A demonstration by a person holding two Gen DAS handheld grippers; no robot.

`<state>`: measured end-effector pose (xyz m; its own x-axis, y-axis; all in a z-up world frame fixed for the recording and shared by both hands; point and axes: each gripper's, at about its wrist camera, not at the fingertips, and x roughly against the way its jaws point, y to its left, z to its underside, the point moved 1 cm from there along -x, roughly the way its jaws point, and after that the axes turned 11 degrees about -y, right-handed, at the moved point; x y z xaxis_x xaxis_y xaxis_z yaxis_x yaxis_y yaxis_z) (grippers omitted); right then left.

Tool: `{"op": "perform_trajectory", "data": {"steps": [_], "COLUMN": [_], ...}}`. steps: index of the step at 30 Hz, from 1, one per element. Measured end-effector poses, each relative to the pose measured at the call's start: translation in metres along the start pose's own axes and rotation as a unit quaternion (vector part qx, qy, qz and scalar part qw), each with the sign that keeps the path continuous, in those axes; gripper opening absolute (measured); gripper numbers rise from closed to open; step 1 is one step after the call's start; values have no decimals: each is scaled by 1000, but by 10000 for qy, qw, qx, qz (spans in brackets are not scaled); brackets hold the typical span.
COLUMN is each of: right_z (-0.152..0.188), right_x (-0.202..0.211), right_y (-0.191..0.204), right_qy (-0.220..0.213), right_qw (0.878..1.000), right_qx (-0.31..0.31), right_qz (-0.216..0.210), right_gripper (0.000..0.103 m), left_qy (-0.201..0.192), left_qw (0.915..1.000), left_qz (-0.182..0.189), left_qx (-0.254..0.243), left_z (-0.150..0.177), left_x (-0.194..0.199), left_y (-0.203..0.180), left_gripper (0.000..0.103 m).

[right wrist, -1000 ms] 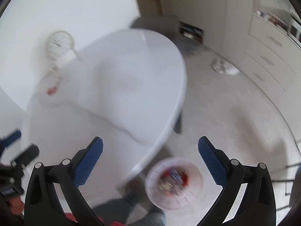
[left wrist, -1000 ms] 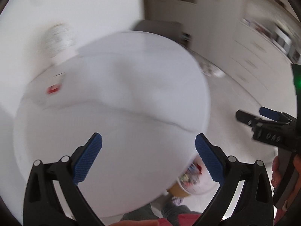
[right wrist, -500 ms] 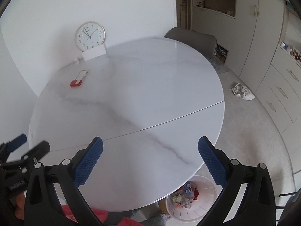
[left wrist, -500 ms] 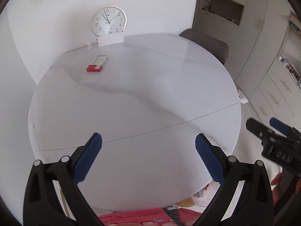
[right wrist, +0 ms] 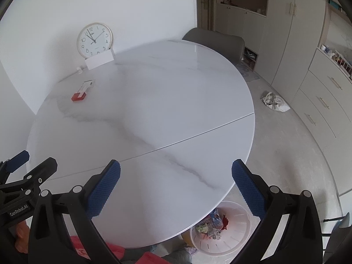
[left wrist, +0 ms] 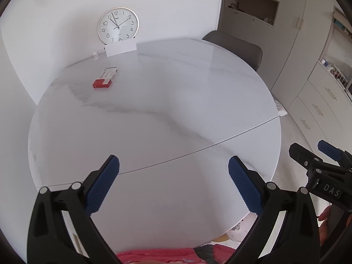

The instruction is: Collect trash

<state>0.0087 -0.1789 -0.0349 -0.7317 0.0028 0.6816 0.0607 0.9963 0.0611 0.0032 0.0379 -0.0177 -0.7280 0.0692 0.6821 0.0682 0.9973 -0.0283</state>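
A: Two sets of fingers spread wide, nothing held — left gripper, right gripper. Only a red-and-white box left on the table, far side near the clock.

B: Probably best grabbed across the narrow sides, then dropped into the bin by the near edge. Crumpled bag on the floor too.

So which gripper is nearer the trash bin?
Right. The right gripper hangs almost over the trash bin beside the table; the left gripper is further left over the table.
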Motion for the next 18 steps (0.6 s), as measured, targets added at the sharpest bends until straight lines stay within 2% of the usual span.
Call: {"op": "perform_trajectory", "data": {"steps": [18], "right_z": [0], "right_x": [-4], "right_y": [0], "right_qy": [54], "right_qw": [10000], "right_qx": [23], "right_qz": [18], "right_gripper": [100], "left_qy": [93], "left_qw": [10000], "left_qz": [-14], "left_qx": [-11], "left_z": [-3], "left_x": [-10], "left_y": [-3], "left_gripper": [95]}}
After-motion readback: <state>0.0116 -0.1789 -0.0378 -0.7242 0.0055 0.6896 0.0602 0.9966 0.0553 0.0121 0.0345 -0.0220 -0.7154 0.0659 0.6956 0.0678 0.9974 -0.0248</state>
